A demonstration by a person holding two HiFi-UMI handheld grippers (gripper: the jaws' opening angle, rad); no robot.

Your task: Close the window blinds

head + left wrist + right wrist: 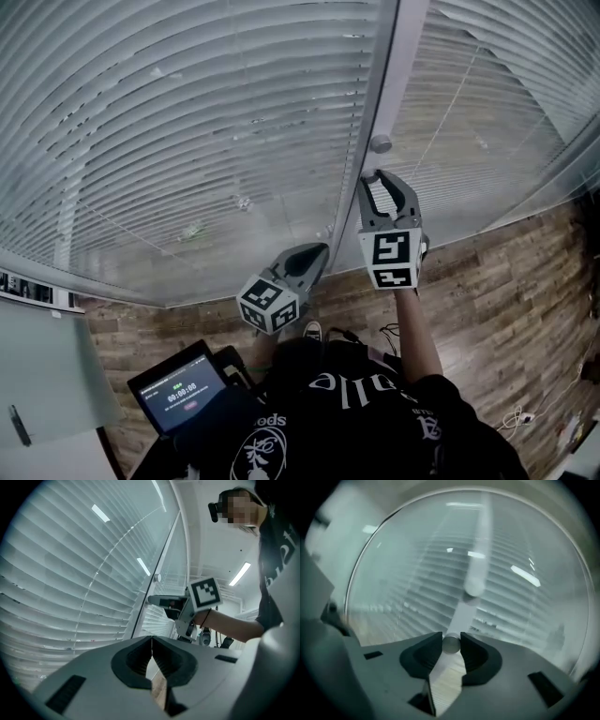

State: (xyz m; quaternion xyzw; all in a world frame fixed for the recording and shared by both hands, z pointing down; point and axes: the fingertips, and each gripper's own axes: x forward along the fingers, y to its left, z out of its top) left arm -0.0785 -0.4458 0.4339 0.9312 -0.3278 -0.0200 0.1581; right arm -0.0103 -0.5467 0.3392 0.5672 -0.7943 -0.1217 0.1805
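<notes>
The white horizontal-slat window blinds (187,122) hang right in front of the person, seemingly sealed behind glass that mirrors the ceiling lights, so the slats themselves can't be taken hold of. The place to grip is the small round grey metal knob (451,645) at the pale upright window frame (392,75), and the right gripper (373,177) is clamped on it, a pad on each side. The knob looks hard, smooth and probably slippery, and small enough to pop out of a loose pinch, so a firm squeeze and a steady movement seem wise. The thin slats should be light and resist little. The left gripper (322,250) hangs lower, jaws together and empty. A second round white knob (380,143) sits just above on the frame and could get bumped. A dark tablet with a timer screen (183,394), the wood-pattern floor (506,281) and loose cables (517,415) lie well apart from the work.
</notes>
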